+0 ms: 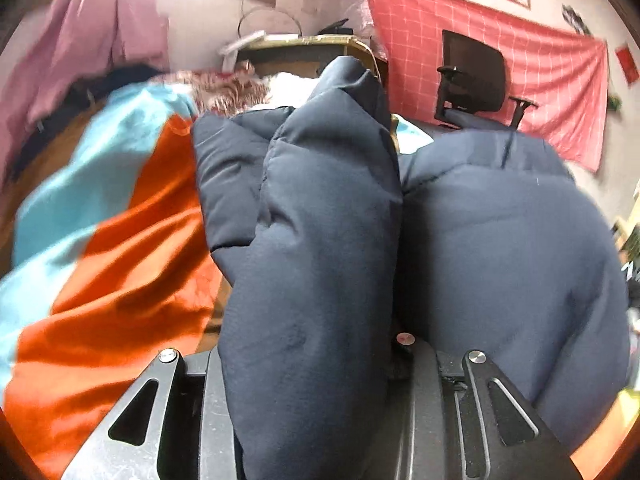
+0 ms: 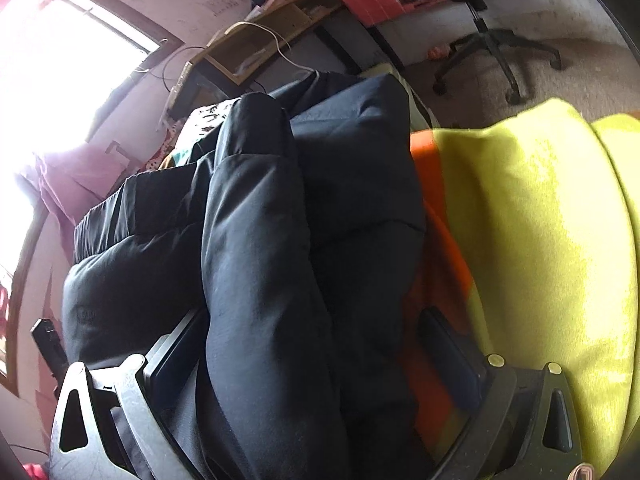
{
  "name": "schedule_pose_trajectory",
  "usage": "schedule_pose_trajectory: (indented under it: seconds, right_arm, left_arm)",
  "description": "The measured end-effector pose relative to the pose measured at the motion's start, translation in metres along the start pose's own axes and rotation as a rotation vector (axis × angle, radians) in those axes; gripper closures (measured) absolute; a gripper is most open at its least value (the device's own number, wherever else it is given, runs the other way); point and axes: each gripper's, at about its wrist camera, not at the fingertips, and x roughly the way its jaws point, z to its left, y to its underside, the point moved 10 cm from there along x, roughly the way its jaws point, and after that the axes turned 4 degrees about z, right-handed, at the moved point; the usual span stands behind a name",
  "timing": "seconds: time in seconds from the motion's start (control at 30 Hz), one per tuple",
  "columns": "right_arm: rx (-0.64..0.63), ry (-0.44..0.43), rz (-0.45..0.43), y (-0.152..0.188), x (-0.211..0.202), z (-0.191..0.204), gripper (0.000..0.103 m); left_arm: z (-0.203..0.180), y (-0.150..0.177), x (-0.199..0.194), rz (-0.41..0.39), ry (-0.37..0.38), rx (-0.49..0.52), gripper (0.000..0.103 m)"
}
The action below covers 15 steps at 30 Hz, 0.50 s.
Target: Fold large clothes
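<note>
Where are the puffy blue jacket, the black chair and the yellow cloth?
jacket (image 1: 320, 240), left wrist view, on the padded fold in the middle.
chair (image 1: 474, 70), left wrist view, on its backrest.
yellow cloth (image 2: 540, 220), right wrist view, on its bright middle.

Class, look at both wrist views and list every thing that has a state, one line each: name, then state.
Navy padded jacket: bunched and lifted, gripped at two places, not yet folded flat.
Left gripper: shut on the jacket.
Right gripper: shut on a thick fold of the jacket.
Orange and blue cloth: spread out, creased, under the jacket.
Yellow cloth: spread out beside the jacket.
Office chair: upright, unoccupied.
</note>
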Motion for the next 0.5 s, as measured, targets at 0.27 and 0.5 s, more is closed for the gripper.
schedule_pose_trajectory:
  seconds: [0.27,0.5]
  right_arm:
    - [0.024,0.000,0.048,-0.005,-0.003,0.018,0.033]
    - [-0.036,0.086,0.022,-0.007,-0.022,0.050,0.076]
  left_arm:
    - [0.041,-0.009,0.006,0.101,0.236,-0.257,0.077]
    - [0.047,-0.018,-0.004,0.094,0.232,-0.297,0.084]
